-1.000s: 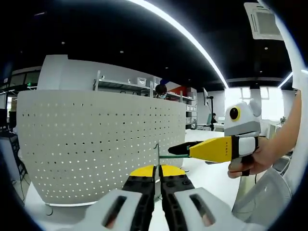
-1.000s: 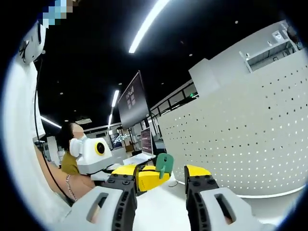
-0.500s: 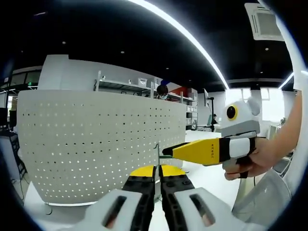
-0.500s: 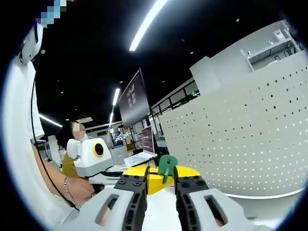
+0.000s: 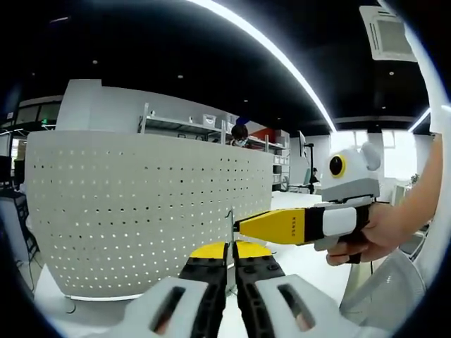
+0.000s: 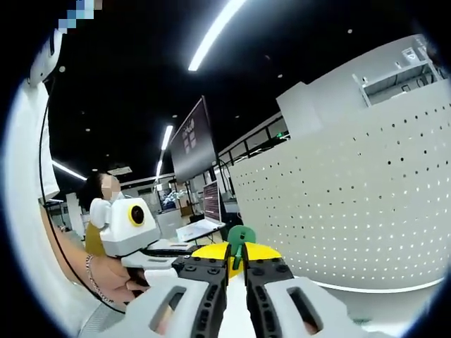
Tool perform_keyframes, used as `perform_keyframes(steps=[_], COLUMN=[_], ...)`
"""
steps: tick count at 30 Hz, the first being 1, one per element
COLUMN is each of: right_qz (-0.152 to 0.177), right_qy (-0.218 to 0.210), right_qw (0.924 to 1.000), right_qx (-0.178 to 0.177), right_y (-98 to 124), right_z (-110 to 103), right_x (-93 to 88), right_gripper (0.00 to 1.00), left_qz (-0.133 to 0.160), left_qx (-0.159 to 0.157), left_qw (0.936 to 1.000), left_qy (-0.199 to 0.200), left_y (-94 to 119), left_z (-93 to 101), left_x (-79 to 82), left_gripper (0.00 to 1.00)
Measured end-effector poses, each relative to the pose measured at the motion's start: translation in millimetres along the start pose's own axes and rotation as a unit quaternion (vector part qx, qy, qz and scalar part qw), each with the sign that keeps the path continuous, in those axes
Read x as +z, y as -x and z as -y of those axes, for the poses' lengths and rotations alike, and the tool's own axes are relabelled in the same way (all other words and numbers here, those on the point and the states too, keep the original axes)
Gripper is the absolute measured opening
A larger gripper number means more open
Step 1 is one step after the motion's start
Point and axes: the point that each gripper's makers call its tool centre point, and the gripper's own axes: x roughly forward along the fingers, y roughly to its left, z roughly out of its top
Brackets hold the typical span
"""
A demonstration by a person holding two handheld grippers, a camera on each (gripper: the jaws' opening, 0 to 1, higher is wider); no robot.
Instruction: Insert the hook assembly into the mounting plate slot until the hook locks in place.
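Observation:
My left gripper (image 5: 230, 248) is shut on the hook assembly, whose thin grey metal stem (image 5: 230, 224) rises straight up from between its yellow tips. My right gripper (image 5: 242, 227) comes in from the right, its yellow jaws reaching the stem. In the right gripper view my right gripper (image 6: 236, 252) is shut on the green hook piece (image 6: 239, 234), which sticks up between its tips. The mounting plate (image 5: 141, 211) is a big white curved panel full of small holes, standing just behind both grippers; it also shows in the right gripper view (image 6: 359, 204).
A person's hand (image 5: 373, 236) holds the right gripper, and another hand (image 6: 106, 271) holds the left one. A white table surface (image 5: 310, 264) lies below. Shelving (image 5: 190, 127) stands behind the panel, and monitors (image 6: 194, 144) stand at the back left.
My right gripper's jaws went from wide open to shut on the green hook piece. It slid closer to the left gripper's tips. The left gripper has kept still.

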Motion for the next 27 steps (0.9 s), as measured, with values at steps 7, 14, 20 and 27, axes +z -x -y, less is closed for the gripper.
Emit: perform_keyframes(steps=[7,14,20,27], right_qz=[0.000,-0.007,-0.004,-0.007], right_qy=[0.007,0.007,0.001,-0.003], right_qw=[0.9999,0.9998,0.9998,0.9997], right_qx=[-0.008,-0.019,-0.022,-0.022], right_y=[-0.6,0.8,0.8,1.1], right_z=[0.0,2.2,2.3,1.6], right_x=[1.7,-0.6,1.9,0.9], right_gripper=[0.02,0.01,0.00,0.00], left_qz=[0.002,-0.002,0.002,0.000], left_qx=[0.003,0.003,0.003,0.004], left_qw=[1.0000,1.0000,1.0000,0.9999], left_qy=[-0.001,-0.007,-0.007,-0.011], left_y=[-0.1,-1.1,-1.8,-0.9], left_z=[-0.6,0.4,0.4,0.9], left_x=[1.1,-1.0,1.6,0.9], left_gripper=[0.02,0.02,0.02,0.03])
